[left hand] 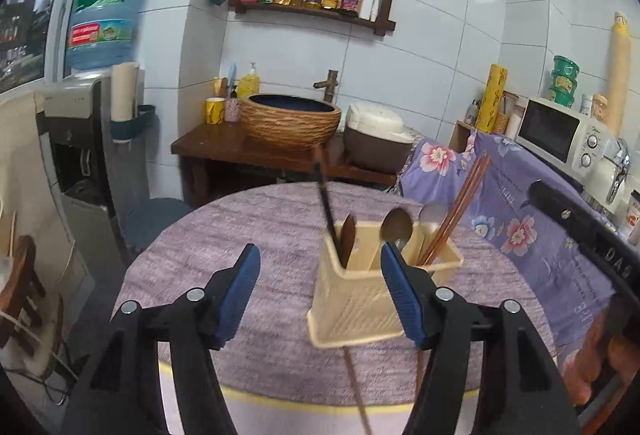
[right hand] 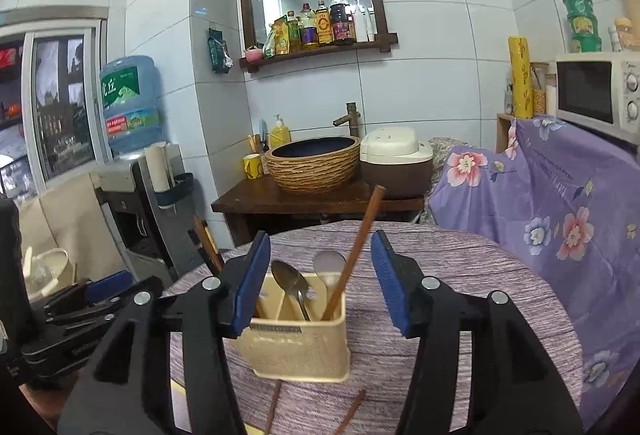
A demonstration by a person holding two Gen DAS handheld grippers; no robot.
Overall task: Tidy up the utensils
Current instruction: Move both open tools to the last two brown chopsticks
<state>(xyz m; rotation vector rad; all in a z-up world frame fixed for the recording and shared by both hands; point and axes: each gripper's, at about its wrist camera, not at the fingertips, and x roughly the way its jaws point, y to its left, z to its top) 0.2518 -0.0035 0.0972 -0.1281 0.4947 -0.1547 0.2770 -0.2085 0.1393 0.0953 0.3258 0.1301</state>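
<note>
Looking along my left gripper [left hand: 320, 287]: jaws spread wide, holding nothing; cream utensil holder [left hand: 368, 295] stands on the purple-clothed round table [left hand: 256, 235] just ahead, right pad overlapping it. Inside: metal spoons [left hand: 396, 227], brown chopsticks [left hand: 456, 215], dark-handled utensil [left hand: 326, 195]. Right wrist view: my right gripper [right hand: 320, 283] also wide open, empty, holder [right hand: 296, 347] between its pads, two loose chopsticks [right hand: 350, 411] on the cloth in front

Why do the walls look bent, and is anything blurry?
Both wrist views: fisheye lenses curve the tile lines and darken the corners. Left wrist view: a dark utensil above the cream holder is motion-smeared. Right wrist view: sharp, with the upright chopstick crisp.
</note>
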